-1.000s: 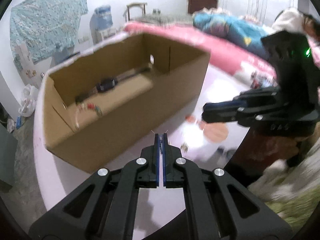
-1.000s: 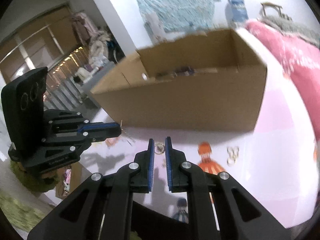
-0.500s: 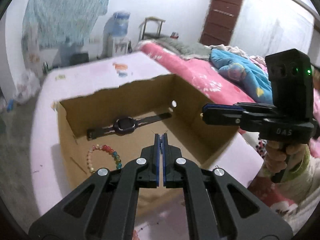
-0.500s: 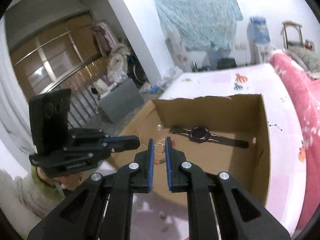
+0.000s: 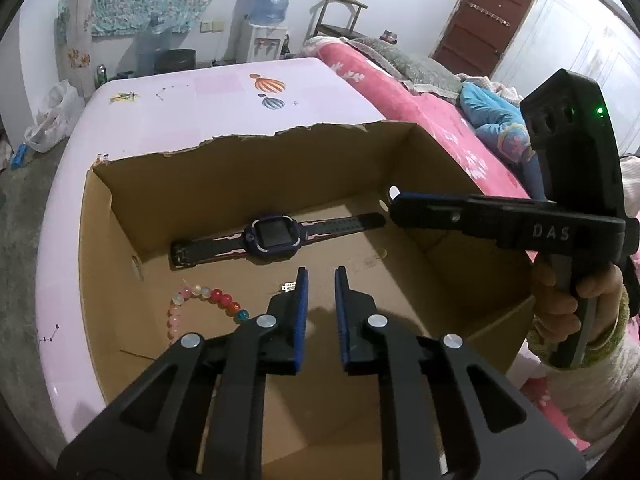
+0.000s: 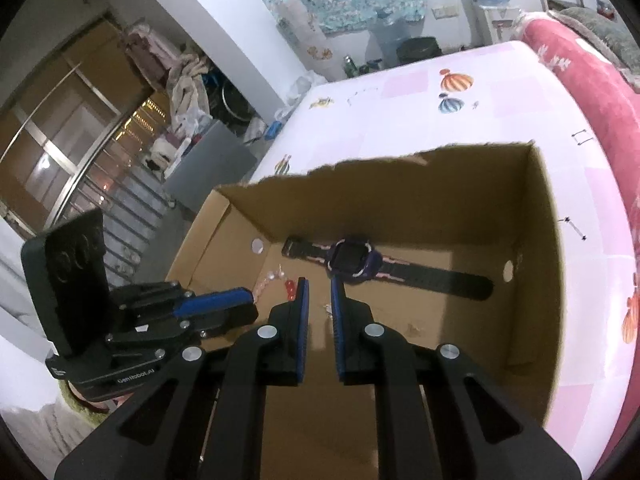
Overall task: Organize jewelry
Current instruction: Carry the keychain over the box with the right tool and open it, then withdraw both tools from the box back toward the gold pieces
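both pairs of fingers hang over the open cardboard box (image 5: 248,184), so whatever i let go of falls inside it. on my left gripper (image 5: 319,280) the jaws have just been opening; they stand slightly apart with nothing between them, and a tiny metal piece (image 5: 286,288) lies on the box floor just past the left pad, probably what i dropped. on my right gripper (image 6: 319,288) the fingers show a narrow gap; i can't make out anything pinched there, so i can't tell whether it holds a ring. past the tips, the watch (image 5: 274,236) lies flat along the far wall and the bead bracelet (image 5: 204,304) curls near the left side. the box sits on the pink table (image 5: 168,96), with the bed (image 5: 412,108) beside it.
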`<state>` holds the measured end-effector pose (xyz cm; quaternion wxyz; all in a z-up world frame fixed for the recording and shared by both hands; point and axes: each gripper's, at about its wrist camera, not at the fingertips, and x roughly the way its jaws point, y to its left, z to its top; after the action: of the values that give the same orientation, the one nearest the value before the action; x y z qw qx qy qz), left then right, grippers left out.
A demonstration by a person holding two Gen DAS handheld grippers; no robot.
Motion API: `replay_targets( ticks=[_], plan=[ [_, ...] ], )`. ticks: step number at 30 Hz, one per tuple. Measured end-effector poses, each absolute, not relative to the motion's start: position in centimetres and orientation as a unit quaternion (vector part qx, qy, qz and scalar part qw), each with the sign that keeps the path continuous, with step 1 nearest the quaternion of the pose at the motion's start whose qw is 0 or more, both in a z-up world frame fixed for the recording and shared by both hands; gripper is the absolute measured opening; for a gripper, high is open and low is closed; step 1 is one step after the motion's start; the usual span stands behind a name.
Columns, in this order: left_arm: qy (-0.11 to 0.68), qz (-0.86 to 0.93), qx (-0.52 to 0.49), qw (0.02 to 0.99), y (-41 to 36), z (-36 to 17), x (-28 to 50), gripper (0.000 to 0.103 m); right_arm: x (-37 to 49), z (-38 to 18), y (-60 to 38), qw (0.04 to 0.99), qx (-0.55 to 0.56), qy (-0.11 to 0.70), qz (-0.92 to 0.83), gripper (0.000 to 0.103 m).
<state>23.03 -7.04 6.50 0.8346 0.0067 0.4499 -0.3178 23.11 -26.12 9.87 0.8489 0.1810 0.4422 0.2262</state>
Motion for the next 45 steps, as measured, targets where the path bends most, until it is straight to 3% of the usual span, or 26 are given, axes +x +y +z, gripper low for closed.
replay_targets(
  ticks=[3,6,8,14,19,25,35,45],
  plan=[
    [0.443,-0.313,0.007,0.84,-6.7,6.8,22.7,0.013,22.7,10.6,-27.0,0.855,0.19,0.428,0.222,0.014],
    [0.427,-0.318,-0.001,0.846,-6.3,7.6,22.0,0.014,21.9,11.8,-28.0,0.865,0.2,0.406,0.219,0.026],
    [0.408,-0.323,-0.006,0.854,-5.8,8.6,20.9,0.014,20.6,13.0,-28.7,0.873,0.204,0.386,0.218,0.027],
    [0.364,-0.329,0.0,0.871,-4.2,11.1,16.9,0.029,15.7,15.9,-30.5,0.894,0.207,0.33,0.22,0.027],
    [0.347,-0.337,0.009,0.875,-2.7,12.2,12.6,0.052,10.9,16.7,-31.2,0.908,0.196,0.3,0.219,0.027],
    [0.356,-0.336,0.032,0.871,-1.9,11.0,8.5,0.071,5.7,15.3,-31.8,0.917,0.188,0.295,0.19,0.028],
    [0.425,-0.309,0.064,0.848,-3.5,3.8,6.0,0.077,2.7,7.5,-32.2,0.882,0.233,0.39,0.127,0.028],
    [0.429,-0.321,0.082,0.84,-6.2,-0.1,4.7,0.077,2.8,2.2,-29.3,0.876,0.159,0.451,0.063,0.028]
  ],
)
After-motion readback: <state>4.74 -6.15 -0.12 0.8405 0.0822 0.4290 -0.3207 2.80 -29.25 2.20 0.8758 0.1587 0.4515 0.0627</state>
